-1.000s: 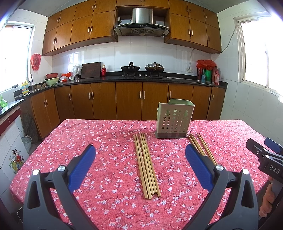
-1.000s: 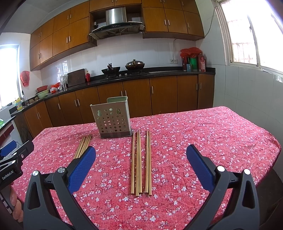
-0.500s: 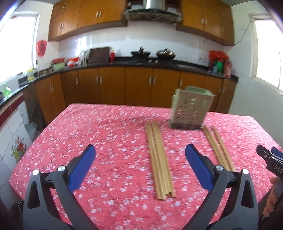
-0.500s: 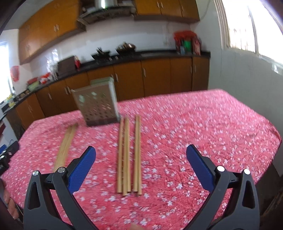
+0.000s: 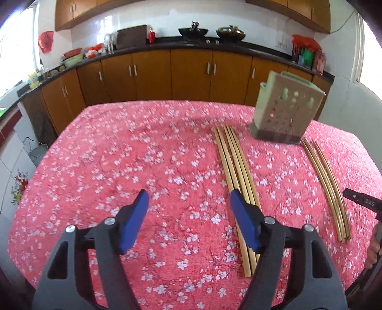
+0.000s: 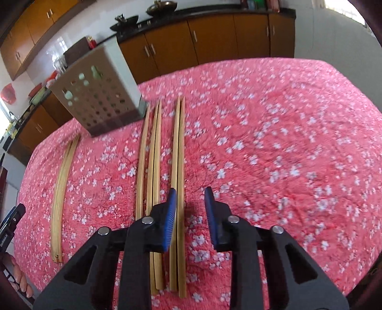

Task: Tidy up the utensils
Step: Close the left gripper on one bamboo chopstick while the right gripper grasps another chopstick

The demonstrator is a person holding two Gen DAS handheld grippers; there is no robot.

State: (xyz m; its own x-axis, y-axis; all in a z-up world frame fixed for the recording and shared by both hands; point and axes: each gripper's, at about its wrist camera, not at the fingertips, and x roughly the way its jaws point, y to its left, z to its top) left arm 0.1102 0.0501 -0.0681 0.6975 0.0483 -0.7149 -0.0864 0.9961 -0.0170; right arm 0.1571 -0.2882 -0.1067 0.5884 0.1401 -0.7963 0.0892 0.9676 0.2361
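On table (image 5: 95, 152) | left gripper (image 5: 188, 221) fingers apart, empty | right gripper (image 6: 190, 209) fingers narrowly apart, right of chopsticks (image 6: 177, 152) | holder (image 6: 100, 95) upper left.

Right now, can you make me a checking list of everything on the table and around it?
Surface: table with a red flowered cloth, no spills seen.
Job's things: perforated utensil holder upright at the far side; left chopstick bundle and right chopstick group lie flat, one on each side of it.
Clutter: nothing seen on the cloth besides these.
Grippers: left gripper open, empty, its right finger over the left bundle's edge; right gripper narrowly open, empty, low over the rightmost pair.
Cables: a wire on the far wall; none on the table.
Surroundings: wooden cabinets, dark counter with pans, bright window at the right.
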